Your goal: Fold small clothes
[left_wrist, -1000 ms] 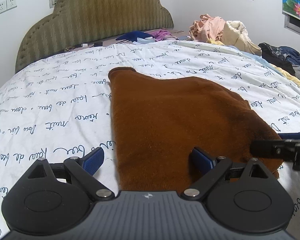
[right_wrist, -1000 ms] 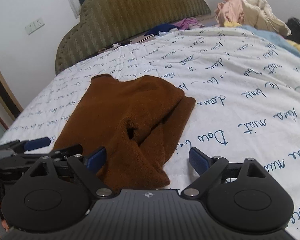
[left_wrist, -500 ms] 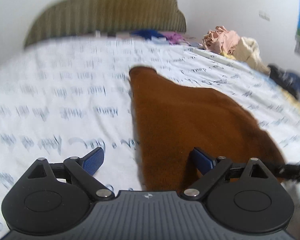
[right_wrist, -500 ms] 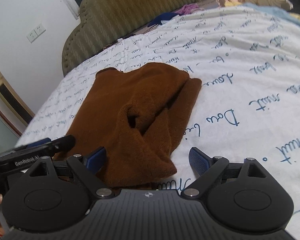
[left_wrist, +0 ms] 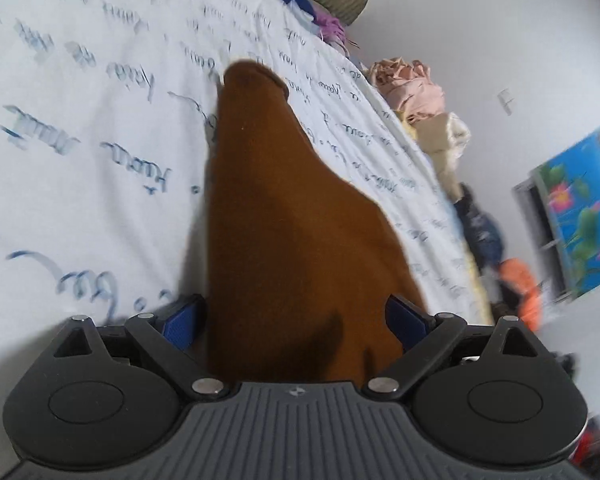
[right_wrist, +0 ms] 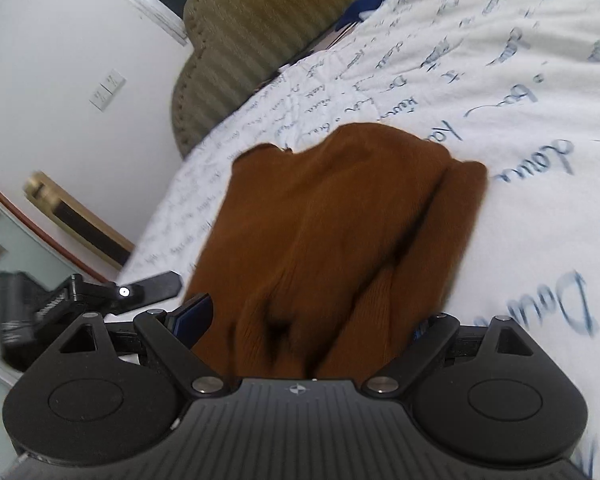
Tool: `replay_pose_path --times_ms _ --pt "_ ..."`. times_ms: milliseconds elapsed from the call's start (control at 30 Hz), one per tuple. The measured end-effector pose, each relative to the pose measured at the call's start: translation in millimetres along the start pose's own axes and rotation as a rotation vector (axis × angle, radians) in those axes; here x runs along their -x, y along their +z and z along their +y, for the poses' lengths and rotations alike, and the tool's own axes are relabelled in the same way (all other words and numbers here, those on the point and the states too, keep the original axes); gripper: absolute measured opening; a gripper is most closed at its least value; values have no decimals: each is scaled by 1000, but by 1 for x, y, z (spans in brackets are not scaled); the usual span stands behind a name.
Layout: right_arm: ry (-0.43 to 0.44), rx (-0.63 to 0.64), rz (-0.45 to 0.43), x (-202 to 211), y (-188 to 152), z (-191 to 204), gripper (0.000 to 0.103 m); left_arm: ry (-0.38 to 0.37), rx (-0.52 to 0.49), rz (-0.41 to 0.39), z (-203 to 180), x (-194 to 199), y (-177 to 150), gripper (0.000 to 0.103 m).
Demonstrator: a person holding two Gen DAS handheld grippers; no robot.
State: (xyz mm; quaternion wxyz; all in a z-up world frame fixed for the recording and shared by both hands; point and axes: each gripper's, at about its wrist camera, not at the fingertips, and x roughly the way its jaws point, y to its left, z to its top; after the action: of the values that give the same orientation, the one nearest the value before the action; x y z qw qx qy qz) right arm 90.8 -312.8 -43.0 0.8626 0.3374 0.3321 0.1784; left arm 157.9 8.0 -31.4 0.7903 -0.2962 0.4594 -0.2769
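White bedsheet (left_wrist: 80, 128) with blue script covers the bed. Brown garment (left_wrist: 292, 216) lies centre frame – its near edge (blurred) runs between both claws. Left gripper (left_wrist: 296, 320) and right gripper (right_wrist: 312, 320): jaws spread wide, pads not pressing the cloth.

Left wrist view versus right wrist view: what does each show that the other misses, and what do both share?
Only the left wrist view shows the pink clothes pile and the flower picture on the wall. Only the right wrist view shows the wall sockets and the left gripper from outside. Both share the brown garment on the script-printed sheet, the headboard, and open jaws straddling the garment's near edge, as with the right gripper.
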Motion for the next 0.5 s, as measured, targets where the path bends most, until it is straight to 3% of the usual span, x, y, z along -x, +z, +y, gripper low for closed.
replay_pose_path --times_ms 67,133,200,233,367,500 --pt "33 -18 9 -5 7 -5 85 -46 28 -6 4 -7 6 96" --pt "15 -3 18 -11 9 -4 75 -61 35 -19 4 -13 6 94" --pt "-17 16 21 -16 9 0 54 -28 -10 -25 -1 -18 4 66" --pt "-27 13 20 -18 9 0 50 19 -32 -16 -2 -21 5 41" --pt "-17 -16 -8 -22 5 1 40 27 -56 -50 1 -13 7 29" --pt "-18 4 -23 -26 7 17 36 94 -161 -102 -15 3 9 27"
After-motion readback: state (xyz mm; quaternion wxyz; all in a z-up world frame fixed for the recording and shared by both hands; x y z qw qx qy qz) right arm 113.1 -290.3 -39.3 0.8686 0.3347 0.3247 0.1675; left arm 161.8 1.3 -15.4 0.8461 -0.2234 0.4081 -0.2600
